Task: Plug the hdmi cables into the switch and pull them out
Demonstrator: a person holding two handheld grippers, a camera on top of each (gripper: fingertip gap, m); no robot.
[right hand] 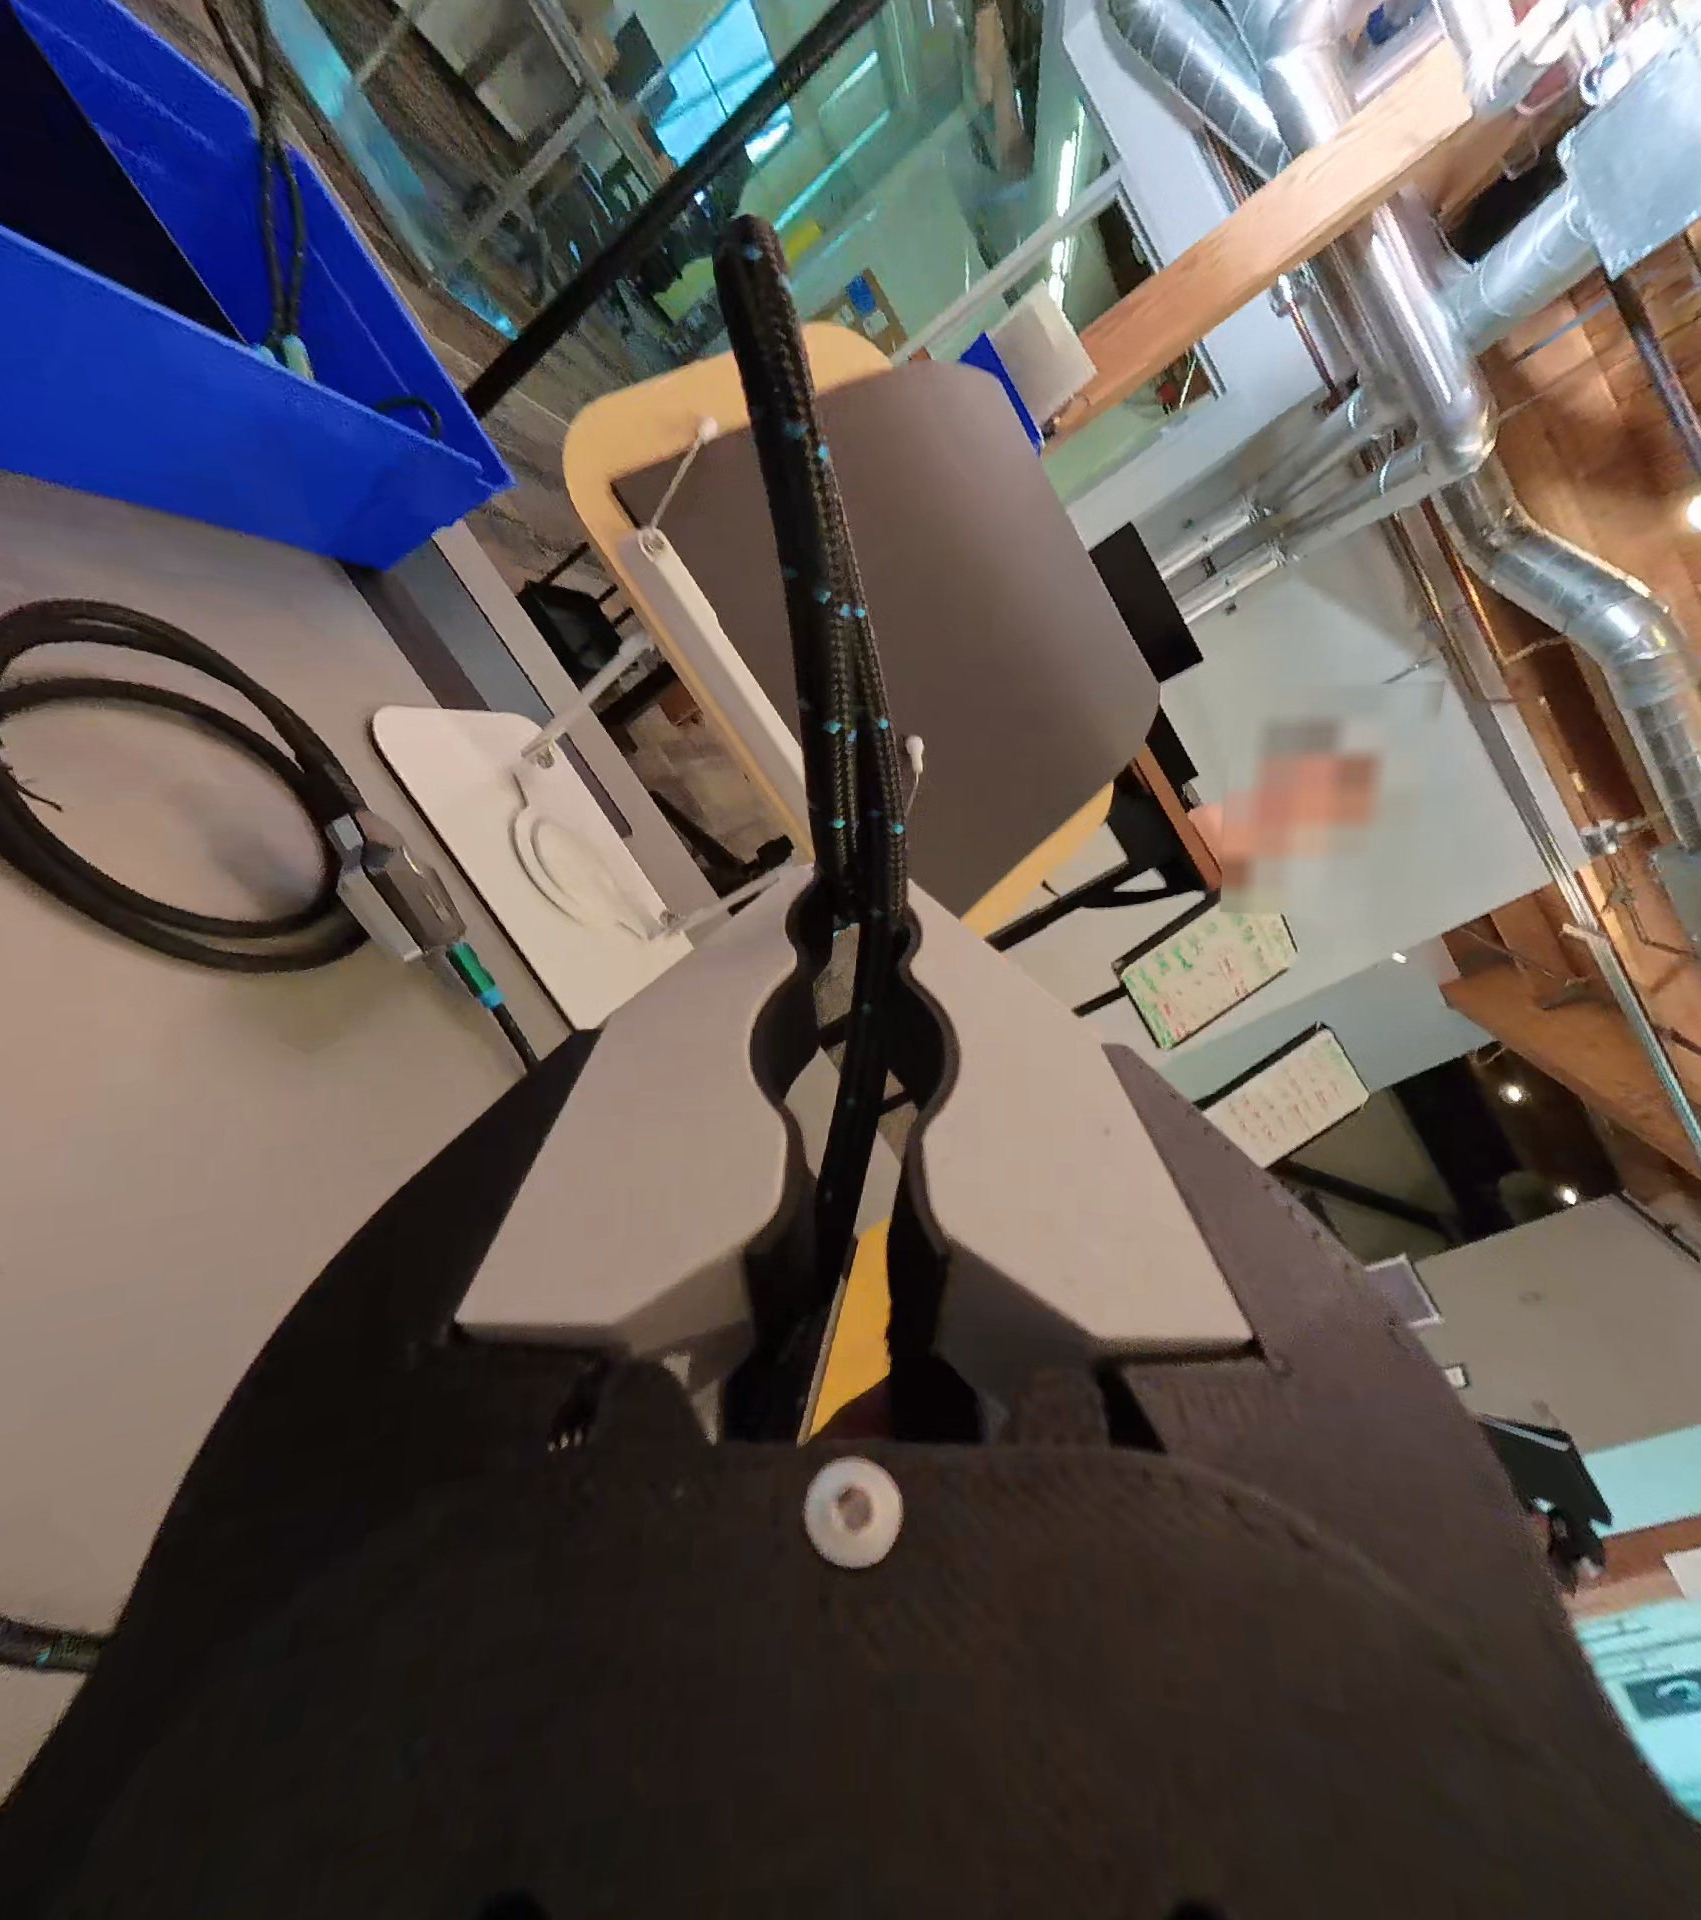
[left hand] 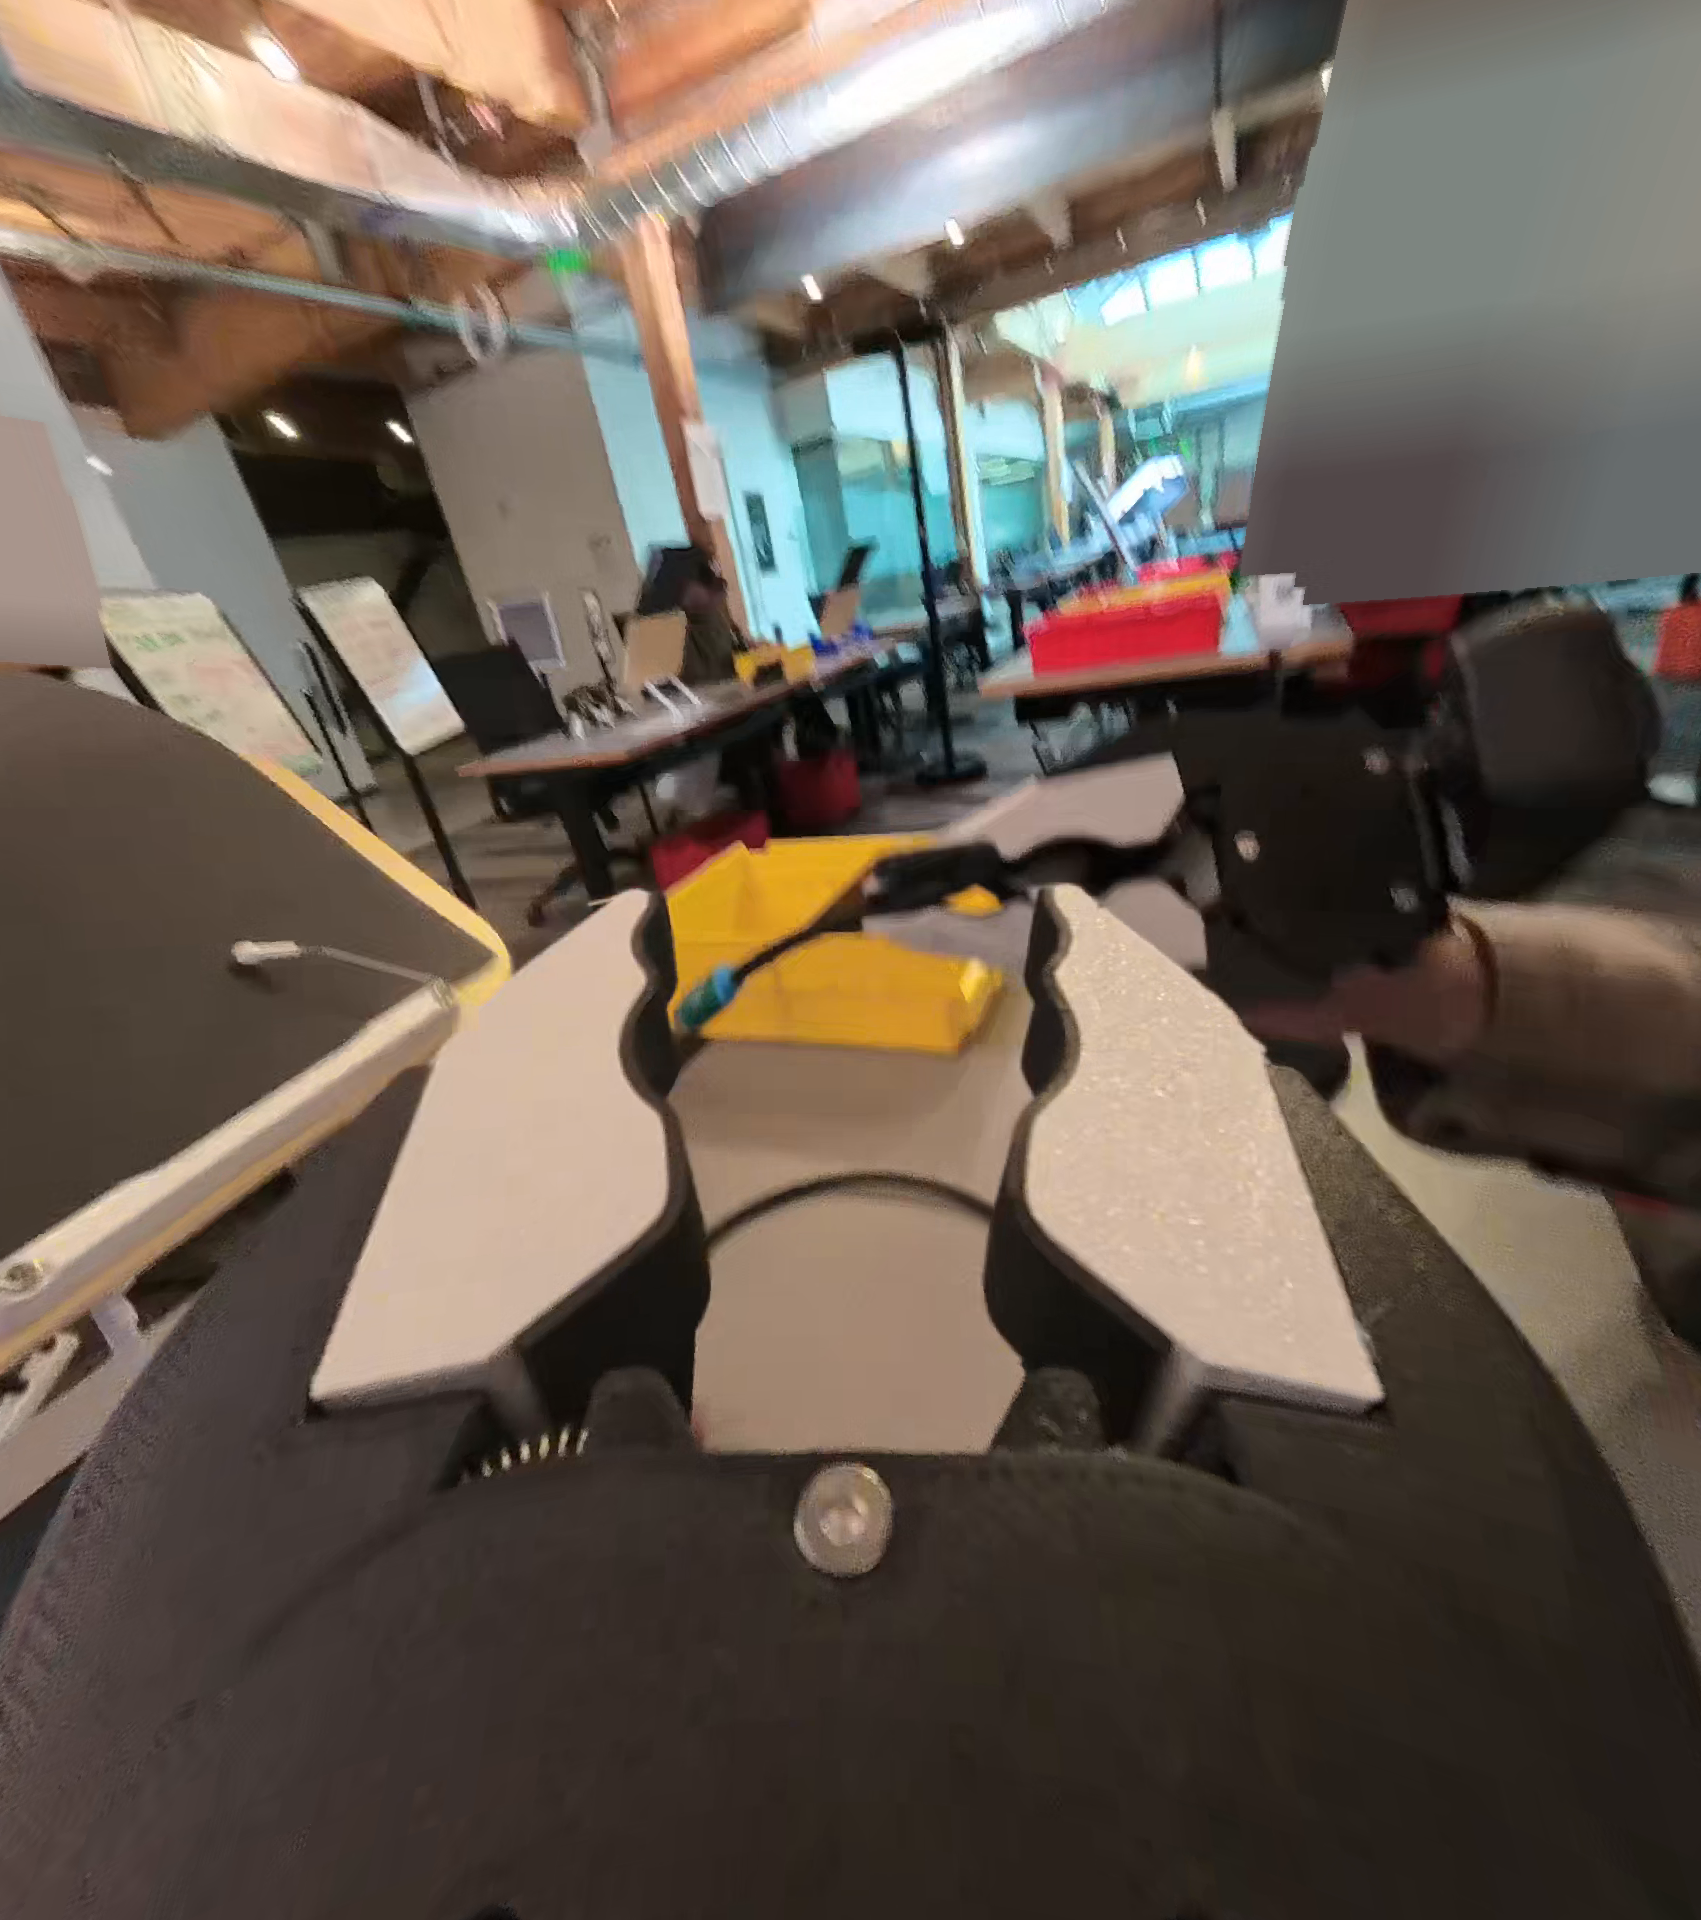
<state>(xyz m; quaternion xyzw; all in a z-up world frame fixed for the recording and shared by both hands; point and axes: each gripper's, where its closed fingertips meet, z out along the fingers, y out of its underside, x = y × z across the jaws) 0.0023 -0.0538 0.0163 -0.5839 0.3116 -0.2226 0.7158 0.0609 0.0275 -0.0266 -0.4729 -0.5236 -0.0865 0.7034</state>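
black grainy plastic forms the body of the left gripper [left hand: 846, 997], its grey scalloped fingers spread wide over the pale table [left hand: 825, 1143] with nothing between them. ahead lies a yellow bin [left hand: 825, 987], a cable end with a teal collar [left hand: 711, 1003] over it. the right gripper [right hand: 851, 914] is clenched on a doubled loop of braided black hdmi cable [right hand: 804, 540], long axis running away from the camera. another coiled cable [right hand: 150, 779] lies flat beside a blue bin [right hand: 150, 364].

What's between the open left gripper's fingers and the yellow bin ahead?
In the left wrist view, only bare grey tabletop lies between the left gripper and the yellow bin. A black cable with a teal collar crosses the bin itself.
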